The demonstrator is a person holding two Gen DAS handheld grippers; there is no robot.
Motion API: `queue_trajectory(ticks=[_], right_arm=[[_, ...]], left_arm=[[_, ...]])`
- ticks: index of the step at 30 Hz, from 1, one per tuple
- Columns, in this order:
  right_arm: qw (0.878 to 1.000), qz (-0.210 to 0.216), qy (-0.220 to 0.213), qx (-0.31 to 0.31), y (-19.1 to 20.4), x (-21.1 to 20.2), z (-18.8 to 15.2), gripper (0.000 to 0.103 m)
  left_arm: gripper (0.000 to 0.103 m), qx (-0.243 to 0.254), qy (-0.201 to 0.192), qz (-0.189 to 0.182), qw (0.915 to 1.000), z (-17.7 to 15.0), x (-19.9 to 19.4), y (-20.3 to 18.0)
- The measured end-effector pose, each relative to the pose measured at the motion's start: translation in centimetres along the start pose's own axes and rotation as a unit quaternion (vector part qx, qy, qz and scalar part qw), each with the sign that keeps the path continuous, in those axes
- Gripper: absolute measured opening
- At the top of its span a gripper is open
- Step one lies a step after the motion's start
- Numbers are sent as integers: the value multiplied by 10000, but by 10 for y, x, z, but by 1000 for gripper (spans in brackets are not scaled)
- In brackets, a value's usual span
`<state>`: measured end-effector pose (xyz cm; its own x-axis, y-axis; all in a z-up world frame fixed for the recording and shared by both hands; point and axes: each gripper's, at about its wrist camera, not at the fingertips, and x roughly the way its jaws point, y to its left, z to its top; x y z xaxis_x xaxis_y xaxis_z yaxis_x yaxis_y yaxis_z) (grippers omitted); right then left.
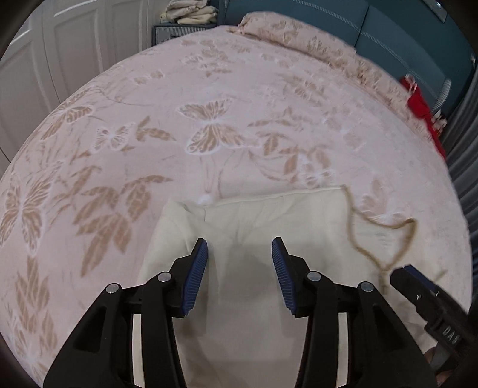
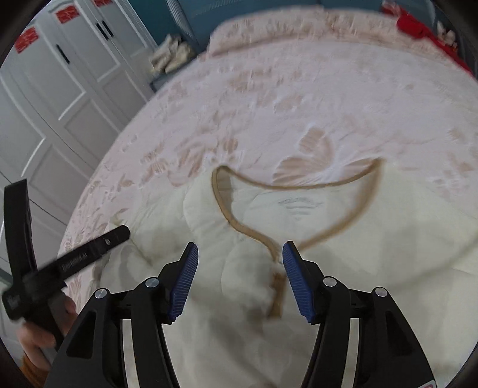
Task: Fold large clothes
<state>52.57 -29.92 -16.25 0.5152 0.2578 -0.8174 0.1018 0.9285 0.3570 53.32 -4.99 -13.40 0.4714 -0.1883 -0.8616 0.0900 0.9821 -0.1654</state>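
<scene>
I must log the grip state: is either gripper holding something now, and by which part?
Nothing is held. The left gripper and right gripper are both open above the cream padded garment.

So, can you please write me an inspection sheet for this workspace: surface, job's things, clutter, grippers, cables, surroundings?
Surface: bed with a pink butterfly-print cover, no bare mattress seen.
Job's things: cream garment with tan neckline trim, lying on the bed, partly folded.
Clutter: red cloth at the far bed edge; pile of pale clothes on a stand beyond the bed.
Grippers: left gripper open above the garment, nothing between its fingers; right gripper open over the neckline, holding nothing.
Cables: nothing seen.
Surroundings: white wardrobe, teal headboard.
</scene>
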Motion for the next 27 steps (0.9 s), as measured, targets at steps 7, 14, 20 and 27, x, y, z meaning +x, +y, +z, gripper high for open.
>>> queue_trajectory(ticks=[7,14,20,27], right_arm=[[9941,-396,379,-933,22,41,-5,1],[9969,-683,26,-401,-13,42,-3,0],[9952,-611,-648,405,-68,-23,-7,8],[9912,-678,-552,997,-132,-36,-12,9]], left_arm=[[44,311,-147,146,9993,-8,25,1],[44,366,-416,267,9981,-18,34,2],[40,659,-780,401,9940,-14,-6,-22],[43,1075,-405,-967,9887,-14,-23,-114]])
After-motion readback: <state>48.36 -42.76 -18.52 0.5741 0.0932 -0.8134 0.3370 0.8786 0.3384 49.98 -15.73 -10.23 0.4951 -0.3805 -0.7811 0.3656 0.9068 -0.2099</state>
